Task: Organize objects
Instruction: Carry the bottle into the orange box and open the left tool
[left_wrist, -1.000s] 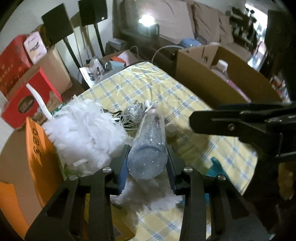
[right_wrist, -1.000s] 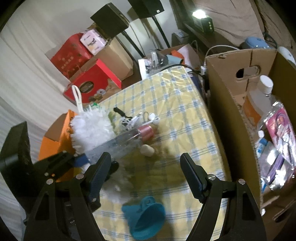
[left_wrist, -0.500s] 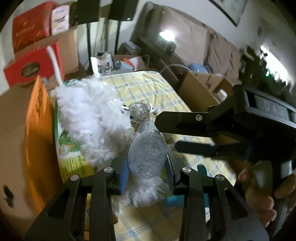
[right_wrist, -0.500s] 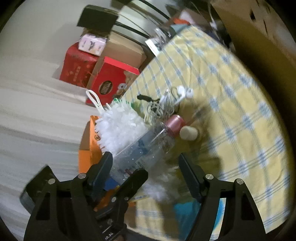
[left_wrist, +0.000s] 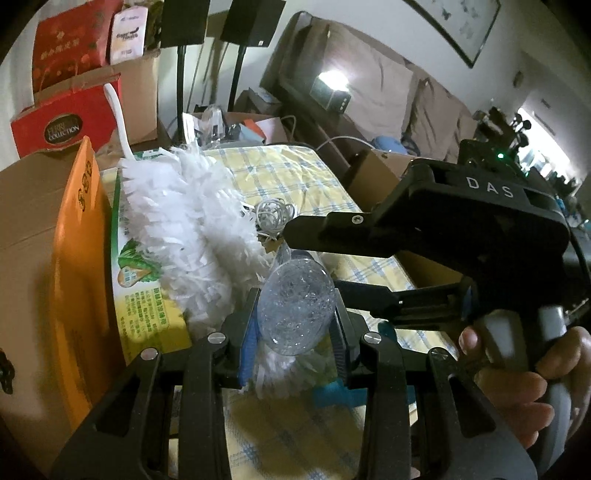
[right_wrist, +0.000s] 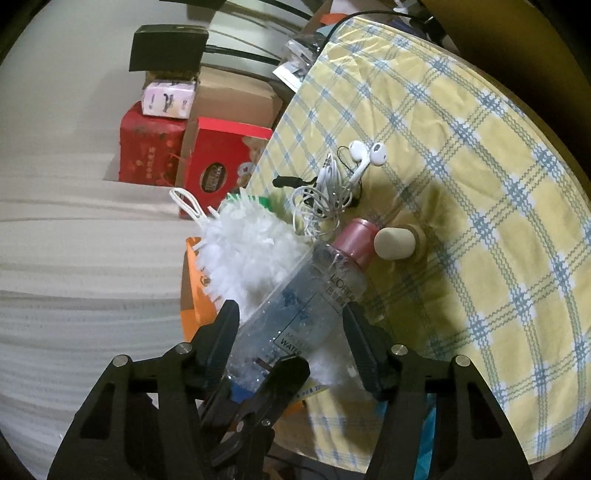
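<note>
The bottle (left_wrist: 295, 306) sits clamped base-first between the left gripper's (left_wrist: 293, 325) fingers, its pink cap (right_wrist: 356, 242) pointing away over the duster (right_wrist: 251, 258). The right gripper (right_wrist: 291, 332) straddles its middle, jaws just closing but still clear of it. Earphones (right_wrist: 332, 184) lie beyond the cap.

Both wrist views look steeply down, close over the checked tablecloth (right_wrist: 480, 184). The left faces the sofa end (room beyond); the right faces the wall. They share the clear bottle (left_wrist: 295, 310) and white duster (right_wrist: 251, 254).
</note>
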